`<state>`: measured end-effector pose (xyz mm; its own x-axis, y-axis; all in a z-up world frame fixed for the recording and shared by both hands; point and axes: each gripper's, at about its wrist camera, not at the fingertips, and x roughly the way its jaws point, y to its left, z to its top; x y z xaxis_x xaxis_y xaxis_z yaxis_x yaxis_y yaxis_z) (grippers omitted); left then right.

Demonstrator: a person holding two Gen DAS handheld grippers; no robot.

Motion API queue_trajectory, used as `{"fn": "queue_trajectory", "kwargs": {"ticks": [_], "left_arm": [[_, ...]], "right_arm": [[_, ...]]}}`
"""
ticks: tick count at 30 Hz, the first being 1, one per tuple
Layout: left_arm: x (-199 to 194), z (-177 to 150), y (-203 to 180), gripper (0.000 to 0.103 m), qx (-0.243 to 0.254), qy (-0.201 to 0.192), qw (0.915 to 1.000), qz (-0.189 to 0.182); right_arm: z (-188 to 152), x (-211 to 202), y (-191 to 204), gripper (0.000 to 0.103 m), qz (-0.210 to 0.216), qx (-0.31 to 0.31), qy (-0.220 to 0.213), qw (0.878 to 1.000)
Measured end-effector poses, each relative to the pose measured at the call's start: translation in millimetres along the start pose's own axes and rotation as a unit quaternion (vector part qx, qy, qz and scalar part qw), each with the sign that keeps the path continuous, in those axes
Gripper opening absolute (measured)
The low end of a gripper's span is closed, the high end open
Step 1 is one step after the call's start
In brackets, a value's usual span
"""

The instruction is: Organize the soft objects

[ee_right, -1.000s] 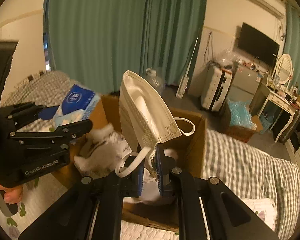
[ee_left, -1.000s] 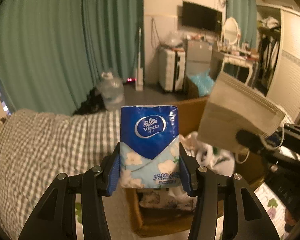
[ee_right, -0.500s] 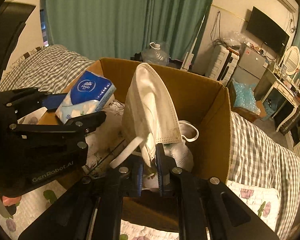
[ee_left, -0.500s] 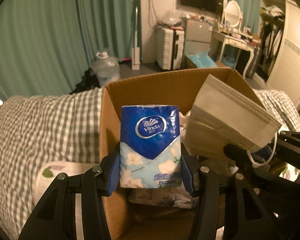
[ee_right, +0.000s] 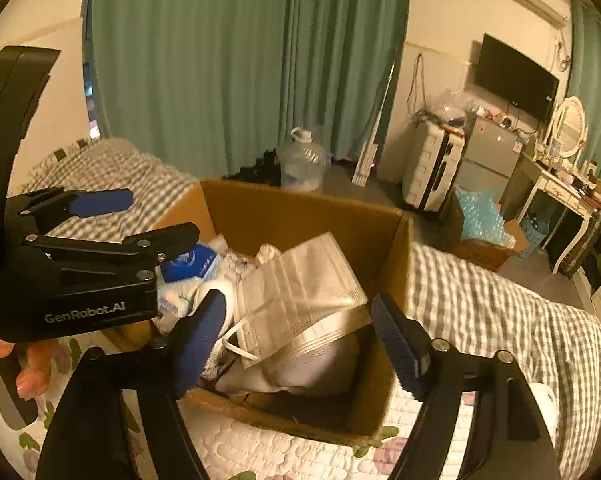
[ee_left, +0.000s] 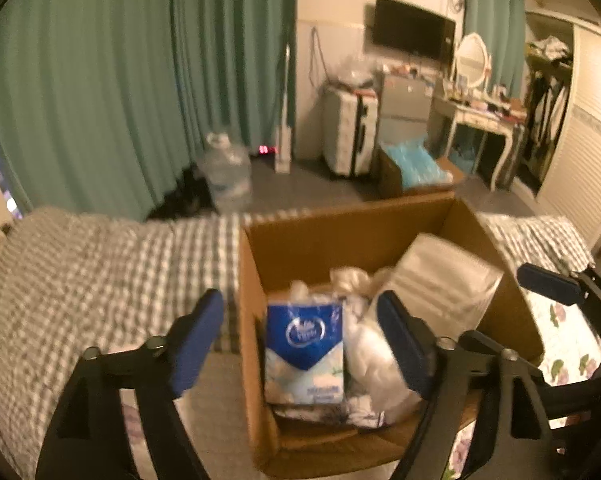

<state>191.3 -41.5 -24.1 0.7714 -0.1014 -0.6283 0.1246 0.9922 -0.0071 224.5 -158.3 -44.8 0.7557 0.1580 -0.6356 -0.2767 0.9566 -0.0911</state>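
Resting inside the cardboard box (ee_left: 256,264), the blue tissue pack (ee_left: 304,354) stands against the box's left wall, near its front left corner, with its logo face toward the left wrist camera. The left gripper (ee_left: 300,344) hangs above that side of the box with its blue-padded fingers (ee_left: 196,336) spread wide; nothing is between them, and the pack sits free below the gap. The frame is blurred, so whether the pack leans on the white bundle (ee_left: 372,360) beside it cannot be told for sure.

In the right wrist view, the white face mask (ee_right: 304,292) lies flat on top of the soft white things that fill the box (ee_right: 300,216), toward the middle and right part of it, with an ear loop (ee_right: 236,340) trailing off its near edge toward the front wall. The right gripper (ee_right: 296,332) is held over the front edge of the box, its fingers (ee_right: 396,344) wide apart and clear of the mask. The left gripper (ee_right: 112,220) shows at the left of this view, also spread, above the box's left wall, and the tissue pack (ee_right: 188,264) peeks out just under its lower finger.

The box sits on a bed with a flowered quilt (ee_right: 284,452) under its front edge and a grey checked blanket (ee_left: 80,272) along its left and far sides.
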Motion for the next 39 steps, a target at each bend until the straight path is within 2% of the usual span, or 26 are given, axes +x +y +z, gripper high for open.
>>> {"fn": "queue_trajectory", "kwargs": {"ticks": [9,15,19,25,33,36,39], "left_arm": [[-46,11,3,0.083,0.000,-0.037,0.9993,0.010],[-92,14,3,0.083,-0.003,-0.081,0.9965,0.020],[-121,15,5,0.083,-0.007,-0.106,0.9941,0.025],[-162,10,6,0.084,-0.007,-0.148,0.9884,0.035],[-191,-9,4,0.084,-0.013,-0.167,0.9853,0.034],[-194,-21,0,0.084,-0.013,-0.165,0.9849,0.052],[-194,-34,0,0.084,-0.019,-0.156,0.9863,0.049]], "right_arm": [[14,-55,-4,0.093,-0.022,0.009,-0.051,0.998],[18,-97,-4,0.095,-0.036,0.013,-0.094,0.995],[20,-129,-6,0.103,-0.039,0.035,-0.123,0.991],[10,-176,-9,0.103,-0.042,0.058,-0.157,0.985],[-9,-219,-4,0.103,-0.047,0.048,-0.187,0.980],[-17,-225,4,0.103,-0.042,0.041,-0.192,0.980],[-26,-226,13,0.103,-0.038,0.032,-0.189,0.981]]}}
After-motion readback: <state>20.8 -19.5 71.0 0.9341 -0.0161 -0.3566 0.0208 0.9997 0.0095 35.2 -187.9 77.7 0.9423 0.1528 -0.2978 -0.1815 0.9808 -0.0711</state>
